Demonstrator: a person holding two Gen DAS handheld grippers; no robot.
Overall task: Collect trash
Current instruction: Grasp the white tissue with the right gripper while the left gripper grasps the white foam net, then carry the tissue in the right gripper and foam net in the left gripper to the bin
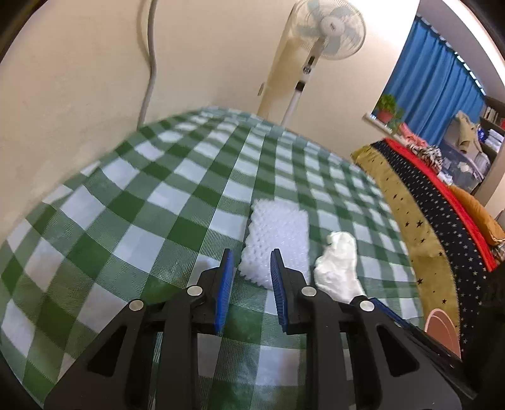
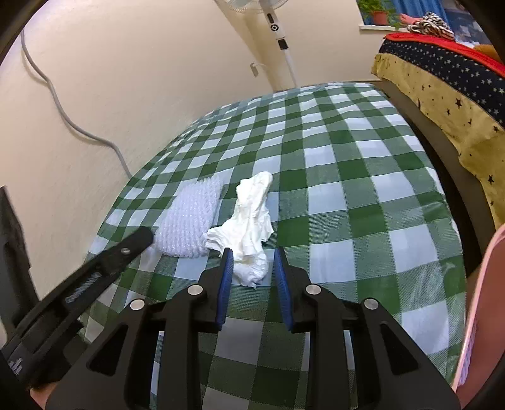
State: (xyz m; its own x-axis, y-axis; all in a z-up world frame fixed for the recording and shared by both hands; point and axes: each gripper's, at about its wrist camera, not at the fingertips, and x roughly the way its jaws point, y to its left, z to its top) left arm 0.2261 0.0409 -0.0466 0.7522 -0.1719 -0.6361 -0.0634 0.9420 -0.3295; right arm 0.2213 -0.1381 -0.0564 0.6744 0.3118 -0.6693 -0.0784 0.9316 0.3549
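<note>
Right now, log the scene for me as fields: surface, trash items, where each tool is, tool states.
surface: green-checked tablecloth
trash 1: white foam netting, lying flat
trash 2: crumpled white tissue, right beside the netting
left tool: open, empty, lined up on the netting
right tool: open, tissue's near end between its fingers, not gripped
background: standing fan, starred bedding

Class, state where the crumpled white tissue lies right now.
In the right wrist view, the crumpled white tissue lies on the green-checked tablecloth, just right of the white foam mesh pad.

checked table [image 2: 347,195], foam pad [image 2: 189,220], crumpled tissue [image 2: 252,220]
</note>
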